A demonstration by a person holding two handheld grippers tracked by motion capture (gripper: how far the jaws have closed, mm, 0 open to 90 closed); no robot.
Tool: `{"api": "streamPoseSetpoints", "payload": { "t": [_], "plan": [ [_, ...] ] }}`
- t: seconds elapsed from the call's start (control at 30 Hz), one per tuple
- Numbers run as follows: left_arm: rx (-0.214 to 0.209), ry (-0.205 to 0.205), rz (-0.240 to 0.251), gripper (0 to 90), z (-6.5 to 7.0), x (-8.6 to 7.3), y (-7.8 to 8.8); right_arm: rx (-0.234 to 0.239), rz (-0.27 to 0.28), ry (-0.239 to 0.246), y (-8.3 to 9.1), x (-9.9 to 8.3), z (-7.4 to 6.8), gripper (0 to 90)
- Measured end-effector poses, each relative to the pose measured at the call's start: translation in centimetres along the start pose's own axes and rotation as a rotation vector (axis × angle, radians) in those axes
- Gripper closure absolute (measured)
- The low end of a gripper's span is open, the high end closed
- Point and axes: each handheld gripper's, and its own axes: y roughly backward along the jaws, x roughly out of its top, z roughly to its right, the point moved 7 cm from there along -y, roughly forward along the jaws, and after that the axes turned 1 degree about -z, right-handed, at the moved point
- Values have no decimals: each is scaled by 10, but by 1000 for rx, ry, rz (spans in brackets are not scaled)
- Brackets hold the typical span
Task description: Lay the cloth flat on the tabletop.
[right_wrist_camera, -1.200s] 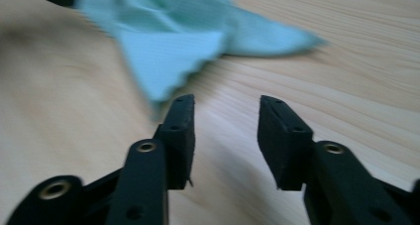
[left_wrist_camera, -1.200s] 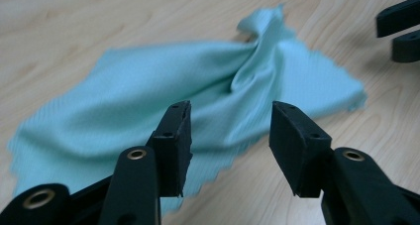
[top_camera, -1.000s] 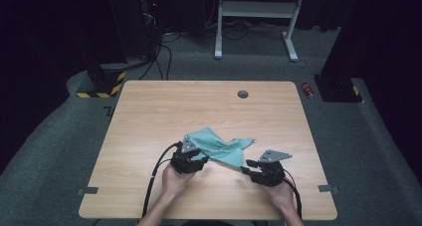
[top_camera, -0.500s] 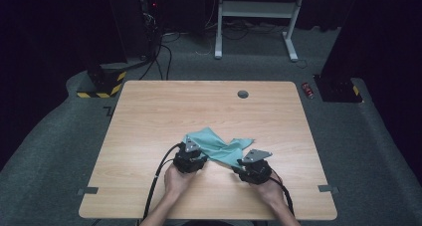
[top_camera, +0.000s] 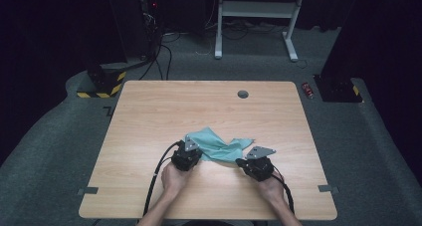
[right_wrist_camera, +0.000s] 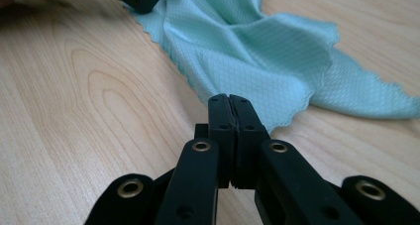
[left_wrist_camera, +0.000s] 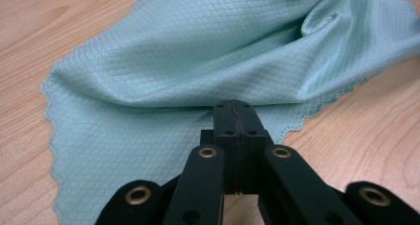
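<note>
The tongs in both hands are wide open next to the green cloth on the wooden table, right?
Not quite. Both the left tongs and the right tongs are shut, having just closed at the edge of the green cloth on the wooden table. The two gripper views show the jaws pressed together.

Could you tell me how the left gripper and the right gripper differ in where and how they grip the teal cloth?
The left gripper is closed over a wide spread part of the teal cloth, while the right gripper pinches it at a scalloped edge. In the high view the left gripper sits at the cloth's left end and the right gripper at its near right edge. Both have just closed and rest low over the table.
</note>
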Motion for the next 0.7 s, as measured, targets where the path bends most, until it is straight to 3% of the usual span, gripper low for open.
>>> {"api": "streamPoseSetpoints", "payload": {
  "t": [0.23, 0.4, 0.6, 0.7],
  "plan": [
    [-4, -5, -17, 900, -6, -3, 4, 5, 37, -16, 10, 12, 5, 891],
    [9, -7, -36, 900, -14, -7, 10, 40, 45, -42, 13, 13, 3, 890],
    [13, 23, -30, 898, -21, -13, 20, 113, 10, -10, 7, 5, -24, 891],
    [18, 44, -32, 735, -23, -13, 20, 125, 22, 5, 9, 5, -32, 891]
  ]
}}
